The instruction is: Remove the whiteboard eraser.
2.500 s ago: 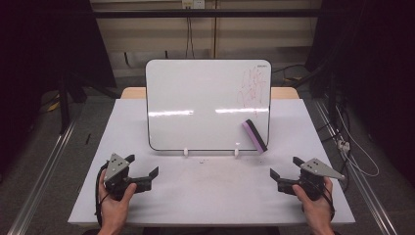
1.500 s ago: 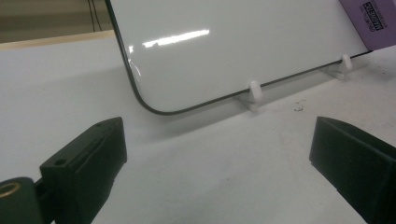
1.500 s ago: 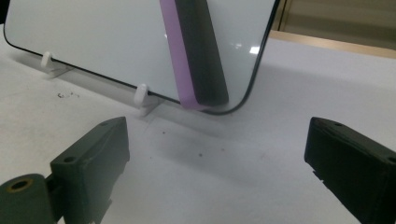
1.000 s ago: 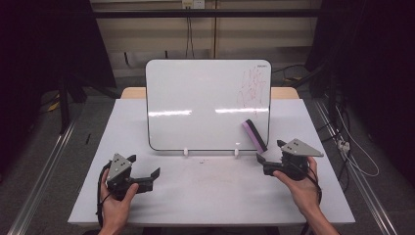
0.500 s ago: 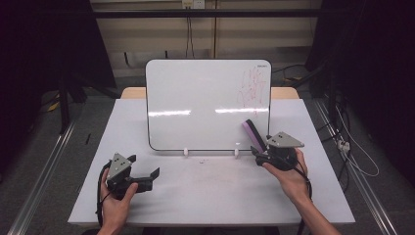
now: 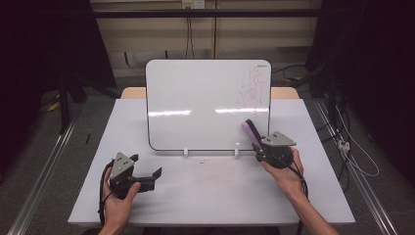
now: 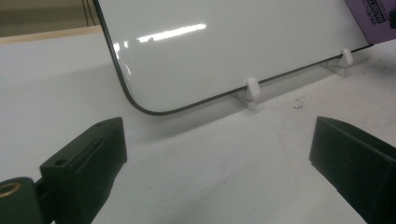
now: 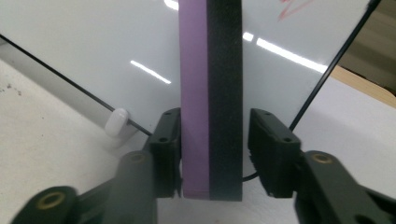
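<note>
Left gripper [image 6: 155,176]: lower left of the high view, held in a person's hand just above the flat white tabletop [image 6: 215,196]; its black jaws stand wide apart with nothing between them. In the left gripper view the two jaws sit at the bottom corners with bare table in the gap.

Whiteboard: a white rectangular dry-erase board with a thin black rim [image 6: 205,105] stands propped in the upper centre of the high view, resting on two small white plastic feet [image 6: 186,152]. Red scribbles [image 6: 252,88] mark its upper right corner.

Eraser: a slim block with a purple back and black foam face [image 8: 211,102] leans against the lower right part of the board, right of centre in the high view [image 6: 250,131]. In the right gripper view it rises up the middle of the frame, purple side on the left, black foam on the right.

Right gripper [image 6: 258,149]: right of centre in the high view, at the eraser's lower end. Its jaws have just been closing with the eraser between them; the left jaw touches the purple side, while a narrow gap shows between the right jaw and the foam, so it is not clamped.
</note>
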A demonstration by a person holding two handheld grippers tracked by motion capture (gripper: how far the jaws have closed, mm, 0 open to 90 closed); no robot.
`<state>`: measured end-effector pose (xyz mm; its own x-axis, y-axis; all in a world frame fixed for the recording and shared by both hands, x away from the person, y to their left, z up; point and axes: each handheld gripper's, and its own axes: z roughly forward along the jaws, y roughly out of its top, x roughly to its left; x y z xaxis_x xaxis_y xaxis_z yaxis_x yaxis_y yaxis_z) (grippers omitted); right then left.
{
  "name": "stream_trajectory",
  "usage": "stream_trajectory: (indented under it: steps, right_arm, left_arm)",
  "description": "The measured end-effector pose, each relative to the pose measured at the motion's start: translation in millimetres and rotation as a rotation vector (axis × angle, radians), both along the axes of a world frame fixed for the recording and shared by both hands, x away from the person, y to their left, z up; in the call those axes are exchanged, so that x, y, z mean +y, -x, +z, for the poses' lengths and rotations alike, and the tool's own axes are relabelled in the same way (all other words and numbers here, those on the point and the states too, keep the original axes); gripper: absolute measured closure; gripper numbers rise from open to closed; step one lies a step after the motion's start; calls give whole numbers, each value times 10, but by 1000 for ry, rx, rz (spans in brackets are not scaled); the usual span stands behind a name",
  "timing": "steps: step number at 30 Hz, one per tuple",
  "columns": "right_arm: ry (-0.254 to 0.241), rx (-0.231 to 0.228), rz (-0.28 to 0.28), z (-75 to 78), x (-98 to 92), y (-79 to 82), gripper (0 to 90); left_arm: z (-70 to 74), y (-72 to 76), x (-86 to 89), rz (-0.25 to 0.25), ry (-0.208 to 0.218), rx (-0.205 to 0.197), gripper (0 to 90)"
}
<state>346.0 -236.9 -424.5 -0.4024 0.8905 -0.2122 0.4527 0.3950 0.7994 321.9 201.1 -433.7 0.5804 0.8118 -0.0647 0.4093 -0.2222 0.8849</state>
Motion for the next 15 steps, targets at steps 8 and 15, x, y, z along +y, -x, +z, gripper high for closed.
stream_trajectory:
  steps: [8,15]
  right_arm:
    - [24,-9,-20,-45,29,4,622]
    - [32,-19,-20,-45,32,13,637]
  left_arm:
    - [-8,8,-6,-6,-11,-1,39]
    - [3,22,17,4,0,-7,39]
